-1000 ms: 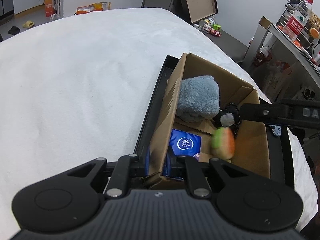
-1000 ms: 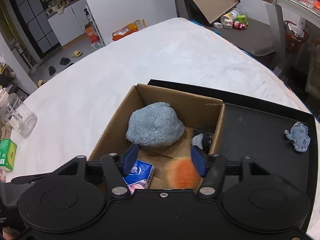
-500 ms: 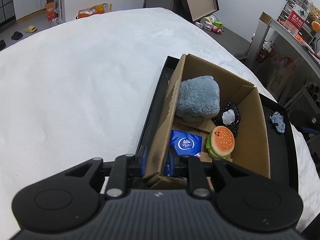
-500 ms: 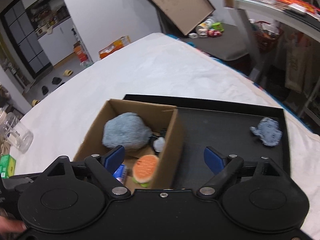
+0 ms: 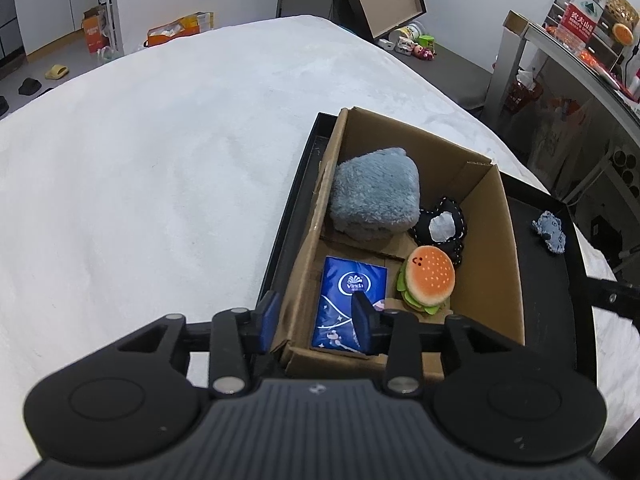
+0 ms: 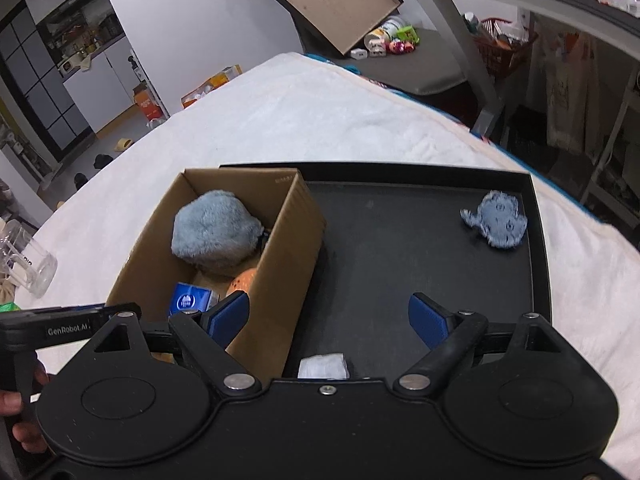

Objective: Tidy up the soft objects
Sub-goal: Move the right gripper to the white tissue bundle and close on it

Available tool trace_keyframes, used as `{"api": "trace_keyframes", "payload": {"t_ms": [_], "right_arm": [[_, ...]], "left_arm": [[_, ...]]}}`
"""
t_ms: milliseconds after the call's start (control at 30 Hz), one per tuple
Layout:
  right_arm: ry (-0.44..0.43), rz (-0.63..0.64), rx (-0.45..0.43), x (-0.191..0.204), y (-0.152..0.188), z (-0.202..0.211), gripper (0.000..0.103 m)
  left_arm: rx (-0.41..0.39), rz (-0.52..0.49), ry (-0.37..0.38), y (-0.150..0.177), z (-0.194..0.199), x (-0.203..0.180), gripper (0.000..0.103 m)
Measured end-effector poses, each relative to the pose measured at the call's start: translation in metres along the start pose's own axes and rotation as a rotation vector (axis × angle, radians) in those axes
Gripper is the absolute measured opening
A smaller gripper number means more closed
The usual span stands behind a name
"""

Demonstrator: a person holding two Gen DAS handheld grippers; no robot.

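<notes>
Cardboard box (image 5: 496,240) is sitting at the left end of a black tray (image 6: 400,240) on a white-covered bench (image 5: 160,180), holding a grey plush cushion (image 5: 376,196), a burger plush (image 5: 430,278), a black-and-white toy (image 5: 442,226) and a blue Vinda tissue pack (image 5: 344,300). The left gripper (image 5: 316,316) is straddling the box's near-left wall, its jaws having just been opening, pads no longer pressing it. The right gripper (image 6: 328,318) is hovering spread wide and empty over the tray, where a small blue-grey plush (image 6: 496,220) is lying at the far right.
</notes>
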State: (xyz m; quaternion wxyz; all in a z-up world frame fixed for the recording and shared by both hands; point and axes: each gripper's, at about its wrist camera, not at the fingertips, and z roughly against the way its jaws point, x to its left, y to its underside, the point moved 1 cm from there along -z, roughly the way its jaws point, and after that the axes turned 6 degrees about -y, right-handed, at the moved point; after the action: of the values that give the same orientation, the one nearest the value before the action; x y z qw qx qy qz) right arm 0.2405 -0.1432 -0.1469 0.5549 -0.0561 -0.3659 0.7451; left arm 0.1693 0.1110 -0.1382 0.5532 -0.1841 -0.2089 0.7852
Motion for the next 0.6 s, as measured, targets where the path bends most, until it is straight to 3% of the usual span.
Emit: {"api": "trace_keyframes", "payload": {"t_ms": [167,600], "right_arm": [[-0.014,-0.01,0.018,-0.005,0.009,-0.004,0.086],[-0.062,-0.053,0.089,-0.024,0.033,-0.022,0.086]], "left_arm": [[0.006,-0.022,-0.014,-0.001,-0.001,-0.007,0.04],[0.042,-0.078,-0.056,-0.006,-0.007,-0.026,0.059]]}}
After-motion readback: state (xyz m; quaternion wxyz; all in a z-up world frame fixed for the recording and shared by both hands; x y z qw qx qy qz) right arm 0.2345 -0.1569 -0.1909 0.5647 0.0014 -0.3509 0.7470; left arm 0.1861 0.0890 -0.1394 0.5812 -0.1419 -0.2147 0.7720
